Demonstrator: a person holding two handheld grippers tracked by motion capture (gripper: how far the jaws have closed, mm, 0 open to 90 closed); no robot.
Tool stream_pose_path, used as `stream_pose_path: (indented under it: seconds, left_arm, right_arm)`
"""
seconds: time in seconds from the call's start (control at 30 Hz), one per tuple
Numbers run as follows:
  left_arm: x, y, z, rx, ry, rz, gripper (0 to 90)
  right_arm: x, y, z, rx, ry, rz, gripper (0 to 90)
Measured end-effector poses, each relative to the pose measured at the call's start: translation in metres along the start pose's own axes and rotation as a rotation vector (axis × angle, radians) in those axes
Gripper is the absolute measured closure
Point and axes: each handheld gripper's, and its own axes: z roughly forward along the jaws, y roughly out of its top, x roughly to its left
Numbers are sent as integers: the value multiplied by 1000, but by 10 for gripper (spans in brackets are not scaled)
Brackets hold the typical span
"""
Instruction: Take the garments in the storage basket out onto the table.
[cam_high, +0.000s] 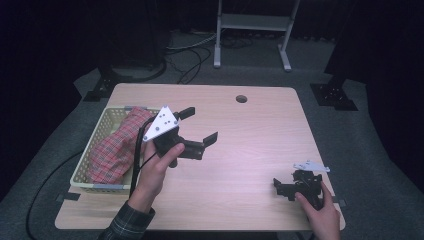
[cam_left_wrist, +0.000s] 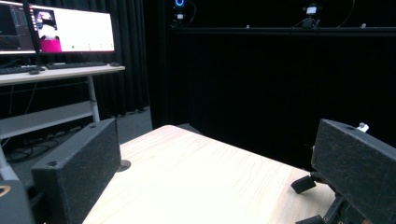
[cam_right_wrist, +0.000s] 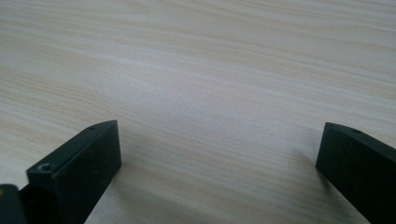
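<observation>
A hand holds my left gripper (cam_high: 201, 126) raised above the table's (cam_high: 250, 150) middle left, just right of the basket. Its jaws stand wide apart and hold nothing. In the left gripper view they (cam_left_wrist: 215, 140) frame bare wood and the table's far corner. My right gripper (cam_high: 280, 187) rests low at the near right corner, gripped by the other hand, and it also appears in the left gripper view as the right gripper (cam_left_wrist: 309, 183). In the right gripper view its jaws (cam_right_wrist: 219, 135) are open, close over plain wood grain, with nothing between them.
A cream plastic basket (cam_high: 100, 131) at the table's left edge holds a red plaid cloth (cam_high: 116, 147). A round hole (cam_high: 241, 98) sits near the far edge. A desk with a monitor (cam_left_wrist: 70, 30) stands beyond the table; a metal stand (cam_high: 252, 22) is behind it.
</observation>
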Motion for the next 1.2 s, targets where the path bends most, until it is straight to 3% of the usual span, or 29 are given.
stream_pose_path:
  seconds: [0.37, 1.2]
  left_arm:
    - [3, 13, 0, 17, -25, 9, 12]
    - [18, 15, -11, 25, -43, -34, 12]
  right_arm:
    - [0, 0, 0, 0, 0, 0, 0]
    - [0, 0, 0, 0, 0, 0, 0]
